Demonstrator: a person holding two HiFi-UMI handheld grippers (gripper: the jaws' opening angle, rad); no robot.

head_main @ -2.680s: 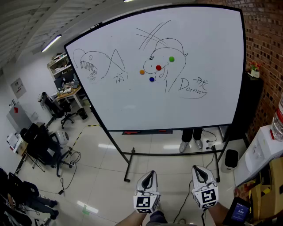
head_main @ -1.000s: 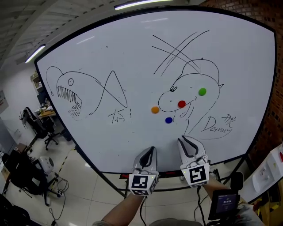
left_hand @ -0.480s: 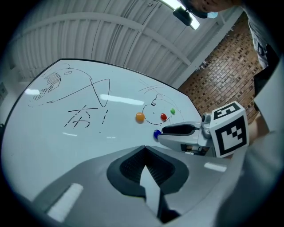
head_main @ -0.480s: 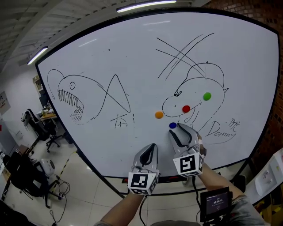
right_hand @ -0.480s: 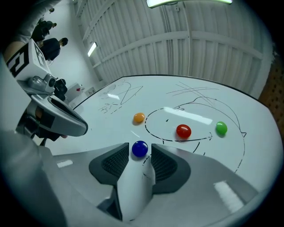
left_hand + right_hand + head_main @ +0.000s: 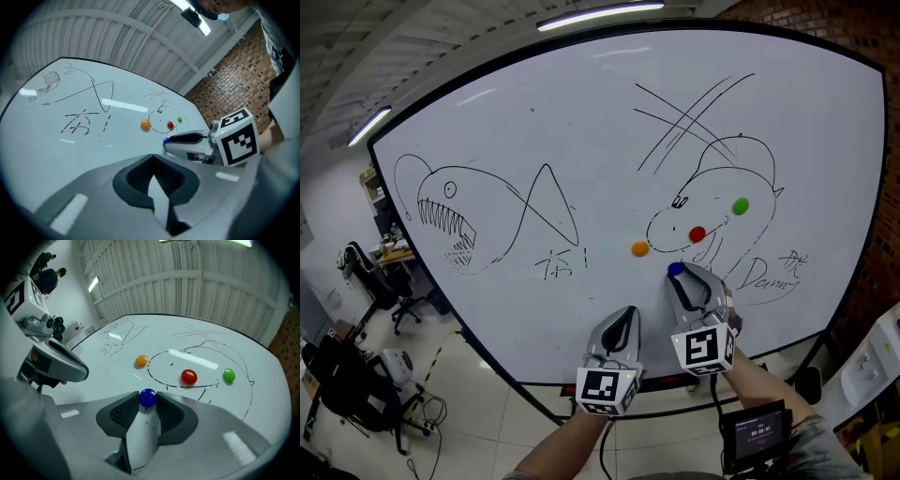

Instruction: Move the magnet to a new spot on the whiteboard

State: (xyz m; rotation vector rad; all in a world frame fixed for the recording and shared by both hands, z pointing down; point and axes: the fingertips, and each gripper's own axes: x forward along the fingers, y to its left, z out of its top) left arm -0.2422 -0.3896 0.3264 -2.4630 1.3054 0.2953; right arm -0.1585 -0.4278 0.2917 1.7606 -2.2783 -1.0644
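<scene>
The whiteboard carries marker drawings and several round magnets. A blue magnet sits on the board between the tips of my right gripper. Those jaws have just been closing, and their pads now touch the magnet on both sides. Above it are an orange magnet, a red magnet and a green magnet. My left gripper is shut and holds nothing. It hangs to the lower left, close to the board's lower part.
Office chairs and cables stand on the floor at the left, beyond the board. A brick wall borders the board's right side. A small screen is strapped to the right forearm. People stand in the background.
The person has walked up to the board. My right gripper has moved up and left to the blue magnet, which now lies between its tips. The left gripper rose slightly.
</scene>
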